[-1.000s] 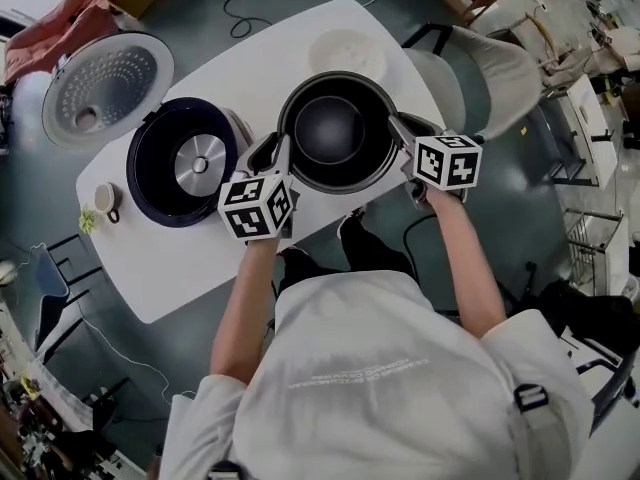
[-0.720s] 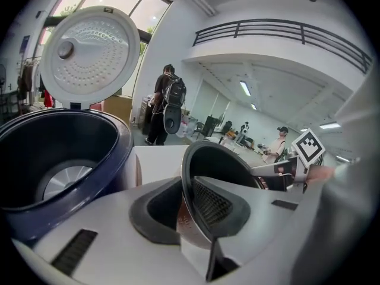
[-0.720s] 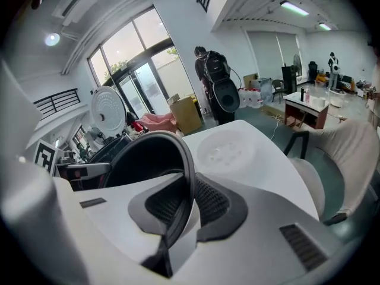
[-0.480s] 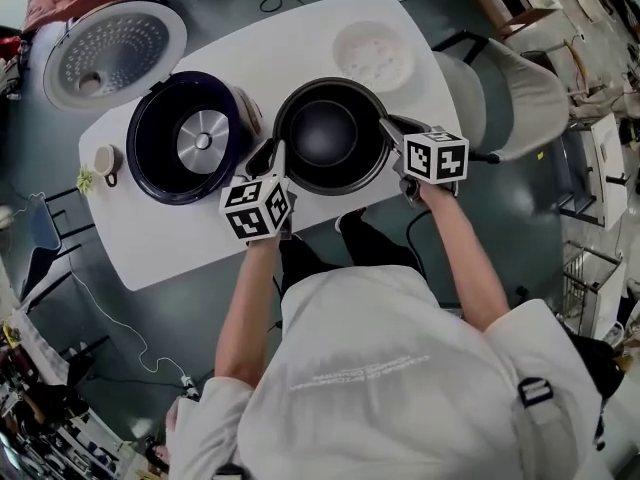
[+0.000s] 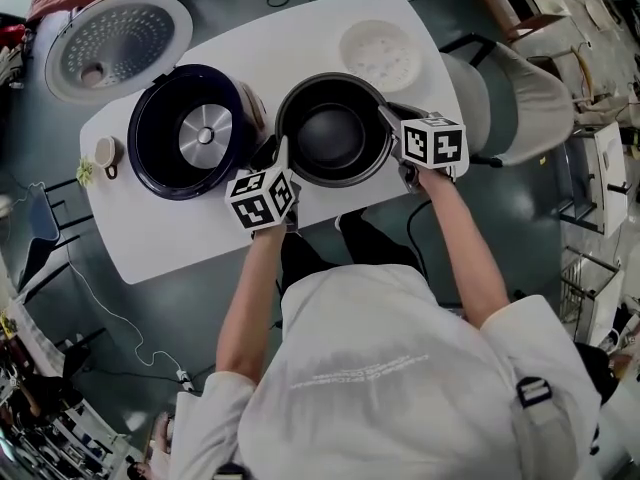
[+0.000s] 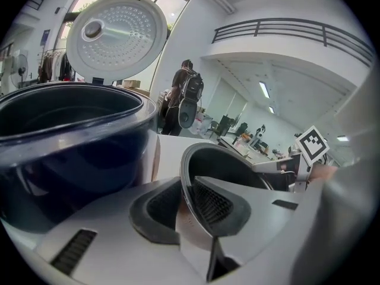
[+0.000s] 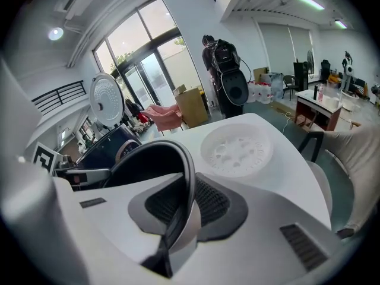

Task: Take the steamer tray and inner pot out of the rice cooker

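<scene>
The dark inner pot (image 5: 332, 133) stands upright over the white table (image 5: 200, 233), just right of the rice cooker (image 5: 150, 158); I cannot tell whether its base touches the tabletop. My left gripper (image 5: 278, 154) pinches the pot's left rim (image 6: 191, 159) and its jaws are opening slightly, with the rim still between the pads. On the opposite rim (image 7: 187, 159) my right gripper (image 5: 390, 121) is shut. The white steamer tray (image 5: 378, 55) lies on the table behind the pot, also in the right gripper view (image 7: 237, 150).
The cooker's body (image 6: 71, 141) is empty down to its heating plate, and its perforated lid (image 5: 112, 43) stands open at the far left. A small cup (image 5: 104, 155) sits by the table's left end. A chair (image 5: 520, 98) stands to the right. A person (image 7: 222, 70) stands far off.
Both grippers have sunk with the inner pot held between them, closer to the tabletop. The steamer tray and cooker have stayed put.
</scene>
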### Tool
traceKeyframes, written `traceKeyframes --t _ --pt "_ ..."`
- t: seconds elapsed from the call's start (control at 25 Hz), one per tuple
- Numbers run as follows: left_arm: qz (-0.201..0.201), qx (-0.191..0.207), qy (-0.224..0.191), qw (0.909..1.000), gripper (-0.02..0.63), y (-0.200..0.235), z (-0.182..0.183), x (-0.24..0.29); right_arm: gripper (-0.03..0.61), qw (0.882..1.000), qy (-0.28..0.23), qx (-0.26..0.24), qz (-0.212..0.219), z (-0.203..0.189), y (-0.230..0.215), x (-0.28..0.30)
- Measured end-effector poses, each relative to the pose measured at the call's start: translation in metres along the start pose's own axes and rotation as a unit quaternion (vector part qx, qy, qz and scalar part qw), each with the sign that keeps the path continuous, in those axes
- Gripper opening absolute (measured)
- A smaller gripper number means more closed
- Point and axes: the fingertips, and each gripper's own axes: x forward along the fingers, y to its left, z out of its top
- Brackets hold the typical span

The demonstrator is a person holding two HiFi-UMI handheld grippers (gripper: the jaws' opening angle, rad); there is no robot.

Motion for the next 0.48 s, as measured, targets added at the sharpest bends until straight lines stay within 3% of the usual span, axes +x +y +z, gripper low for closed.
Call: traceKeyframes --t 0.48 --pt "-0.018 -0.022 -0.03 0.9991 0.087 -0.001 -0.001 0.006 0.08 1.0 -0.023 -0.008 -0.01 0.012 -0.005 0.006"
